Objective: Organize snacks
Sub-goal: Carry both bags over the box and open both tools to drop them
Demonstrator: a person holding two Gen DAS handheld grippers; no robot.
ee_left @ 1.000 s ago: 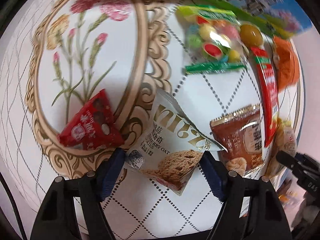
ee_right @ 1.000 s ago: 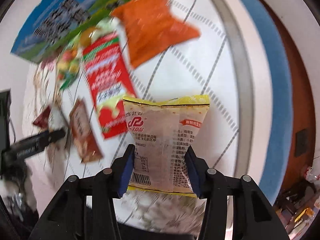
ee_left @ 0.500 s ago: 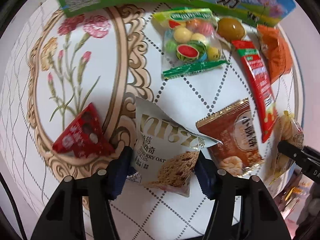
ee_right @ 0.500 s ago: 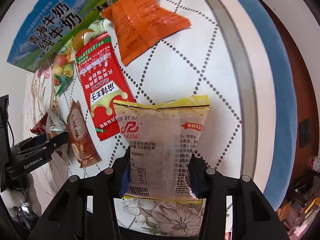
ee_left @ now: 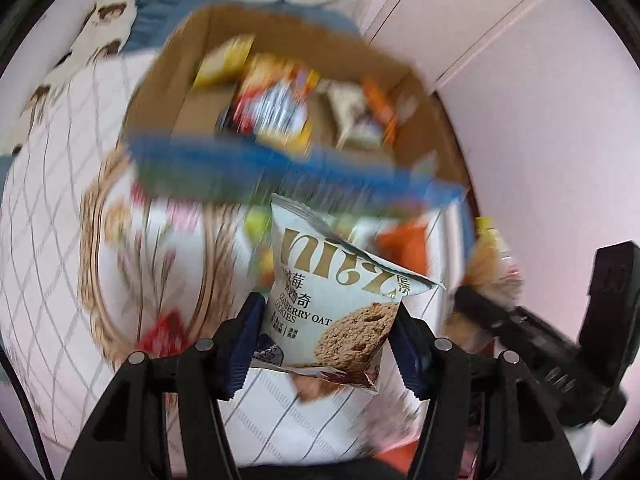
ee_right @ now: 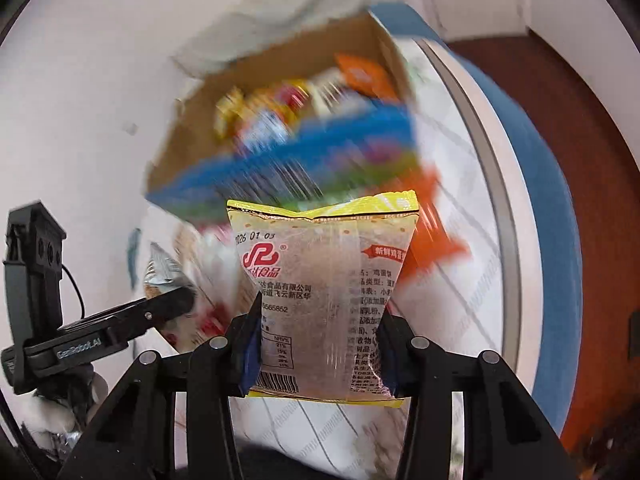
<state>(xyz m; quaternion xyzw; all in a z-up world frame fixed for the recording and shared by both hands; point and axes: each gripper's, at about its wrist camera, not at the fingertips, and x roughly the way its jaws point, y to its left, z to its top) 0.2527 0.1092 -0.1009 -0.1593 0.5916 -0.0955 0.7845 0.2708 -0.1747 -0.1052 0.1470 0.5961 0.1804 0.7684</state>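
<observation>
gripping a pale oat cookie packet (ee_left: pixel 332 300) between the blue pads of the left gripper (ee_left: pixel 326 338), raised above the patterned table (ee_left: pixel 52 216). pinching a yellow-edged snack bag (ee_right: pixel 324 300) in the right gripper (ee_right: pixel 318 350) likewise. beyond both, blurred, an open cardboard box (ee_left: pixel 208 36) holding mixed snacks.

Both pics are bright w/ soft, even light & no strong shadows. The cookie pack (ee_left: pixel 332 300) & the yellow snack bag (ee_right: pixel 324 300) look sharp, but the cardboard box (ee_left: pixel 280 92) & the table (ee_left: pixel 52 216) behind them are smeared w/ blur. Edges bend round like a bubble, corners go black, & the yellow bag has small shiny streaks.
</observation>
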